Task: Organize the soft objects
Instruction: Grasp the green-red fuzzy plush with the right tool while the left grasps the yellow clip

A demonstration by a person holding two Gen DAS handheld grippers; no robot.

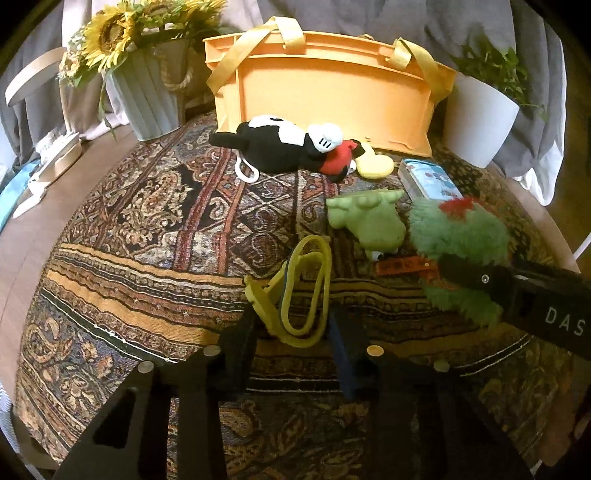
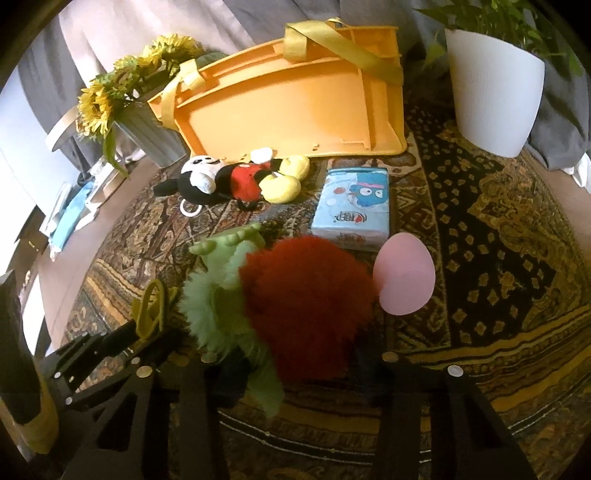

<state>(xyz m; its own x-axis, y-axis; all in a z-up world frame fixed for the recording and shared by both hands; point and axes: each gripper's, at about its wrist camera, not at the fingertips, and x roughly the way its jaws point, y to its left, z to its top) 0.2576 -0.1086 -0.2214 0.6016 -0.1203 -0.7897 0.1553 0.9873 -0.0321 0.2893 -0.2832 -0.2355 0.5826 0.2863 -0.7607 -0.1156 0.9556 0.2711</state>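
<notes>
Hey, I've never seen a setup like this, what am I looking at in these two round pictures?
A person holds a hand gripper in each hand, with a wide-angle camera on each looking along its black fingers. The left camera shows the left gripper closed on a yellow strap. The right camera shows the right gripper closed on a fuzzy red and green toy. On the patterned cloth lie a mouse toy, a green frog toy, a tissue pack, a pink egg and an orange bag.

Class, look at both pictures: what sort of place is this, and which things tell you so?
Probably a home living space. A patterned cloth covers the table, potted sunflowers stand at the back, and plush toys such as the mouse doll lie about.
</notes>
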